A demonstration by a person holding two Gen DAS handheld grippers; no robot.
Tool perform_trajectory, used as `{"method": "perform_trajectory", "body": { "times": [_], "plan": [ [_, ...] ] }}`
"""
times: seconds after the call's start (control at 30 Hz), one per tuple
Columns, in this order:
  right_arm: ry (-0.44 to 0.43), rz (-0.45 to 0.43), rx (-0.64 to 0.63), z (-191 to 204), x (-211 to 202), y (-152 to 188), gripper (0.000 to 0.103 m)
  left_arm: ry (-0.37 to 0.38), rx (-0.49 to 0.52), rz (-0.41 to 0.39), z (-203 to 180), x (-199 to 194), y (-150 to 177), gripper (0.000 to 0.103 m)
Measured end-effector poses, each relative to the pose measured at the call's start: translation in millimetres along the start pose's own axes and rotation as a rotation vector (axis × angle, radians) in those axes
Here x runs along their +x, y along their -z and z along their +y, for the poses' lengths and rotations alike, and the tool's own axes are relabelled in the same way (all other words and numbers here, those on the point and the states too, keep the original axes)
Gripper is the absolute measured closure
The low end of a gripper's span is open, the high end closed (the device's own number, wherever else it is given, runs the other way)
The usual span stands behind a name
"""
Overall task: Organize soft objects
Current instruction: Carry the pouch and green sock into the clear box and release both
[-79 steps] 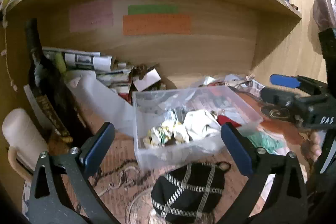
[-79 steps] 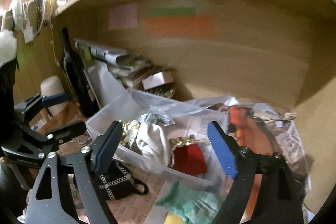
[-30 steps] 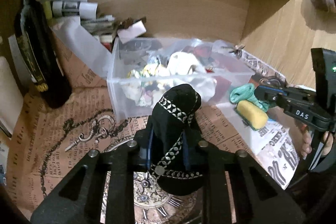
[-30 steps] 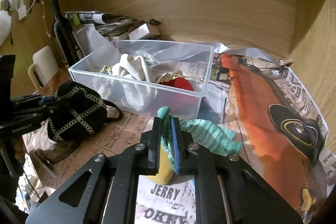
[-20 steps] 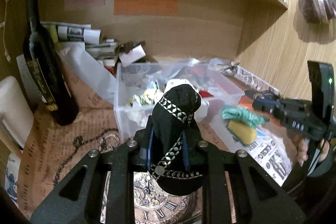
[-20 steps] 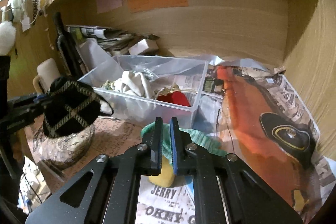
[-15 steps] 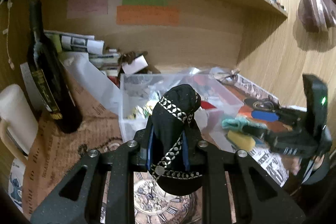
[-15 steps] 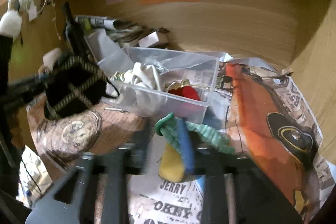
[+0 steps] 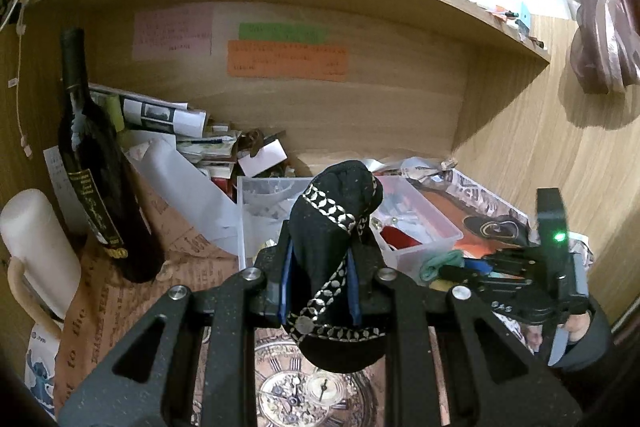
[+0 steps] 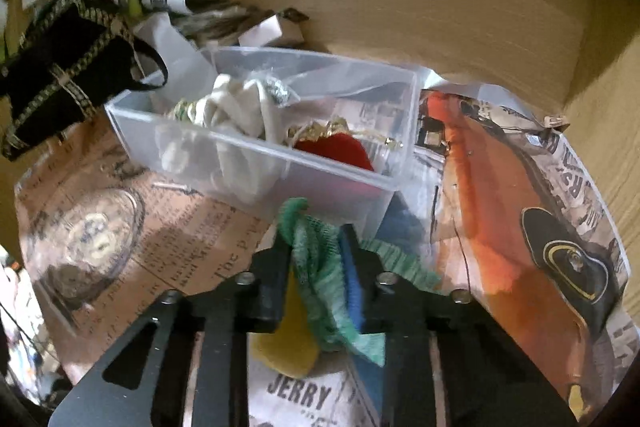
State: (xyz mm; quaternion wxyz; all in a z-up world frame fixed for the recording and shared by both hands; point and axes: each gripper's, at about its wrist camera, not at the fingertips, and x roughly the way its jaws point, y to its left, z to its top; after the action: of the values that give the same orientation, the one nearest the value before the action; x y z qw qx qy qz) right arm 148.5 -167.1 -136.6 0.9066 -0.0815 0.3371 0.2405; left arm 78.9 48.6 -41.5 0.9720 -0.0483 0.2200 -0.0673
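- The black pouch (image 9: pixel 334 227) with silver trim is clamped between the fingers of the left gripper (image 9: pixel 320 279), lifted off the surface; in the left wrist view it hangs in front of the clear bin (image 9: pixel 420 223), which lies at about 1 o'clock from it.
- The green mesh cloth (image 10: pixel 320 267) is pinched in the right gripper (image 10: pixel 316 279), jaws drawn tight on it, with a yellow soft piece (image 10: pixel 286 343) hanging below (whether it is attached to the cloth I cannot tell).
- From the right wrist view the bin (image 10: pixel 256 147) sits at 12 o'clock just beyond the cloth, and the pouch (image 10: pixel 60 67) shows at 10 o'clock, near the bin's left end.
- Already inside the bin: a white cloth (image 10: pixel 240 115), a red item (image 10: pixel 336 147) and some gold-trimmed bits, so part of the sorting looks done.
- What is left, as I judge it: both held things are not yet over the bin's opening; each needs carrying above the rim and letting go.
- The newspaper-covered surface (image 10: pixel 500 187) around the bin shows no other loose soft things that I can make out.
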Motion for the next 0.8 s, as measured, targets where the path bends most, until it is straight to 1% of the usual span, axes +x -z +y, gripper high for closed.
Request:
{"method": "perform_trajectory", "body": {
  "times": [0.1,0.27,0.47,0.6,0.67,0.8],
  "plan": [
    [-0.022,-0.033,0.028,-4.7,-13.8,-1.6,0.090,-0.002,-0.002,-0.005,1.1,3.2,-4.0,0.081],
    [-0.027,-0.099,0.043,-5.1,-37.8,-8.6,0.090,-0.010,-0.012,-0.013,5.5,11.4,-12.2,0.081],
    [-0.018,-0.207,0.048,-7.5,-65.3,-32.0,0.090,-0.033,-0.024,-0.024,13.8,28.4,-26.7,0.081],
    [-0.015,-0.268,0.048,-9.1,-69.9,-53.5,0.090,-0.033,-0.045,-0.018,20.5,44.9,-36.2,0.081],
    [-0.012,-0.284,0.044,-8.7,-68.2,-62.0,0.090,-0.033,-0.051,-0.007,21.6,53.9,-39.1,0.081],
    [0.005,-0.281,0.022,-4.4,-50.0,-81.3,0.090,-0.030,-0.056,0.025,19.4,76.0,-41.4,0.081]
  ]
}}
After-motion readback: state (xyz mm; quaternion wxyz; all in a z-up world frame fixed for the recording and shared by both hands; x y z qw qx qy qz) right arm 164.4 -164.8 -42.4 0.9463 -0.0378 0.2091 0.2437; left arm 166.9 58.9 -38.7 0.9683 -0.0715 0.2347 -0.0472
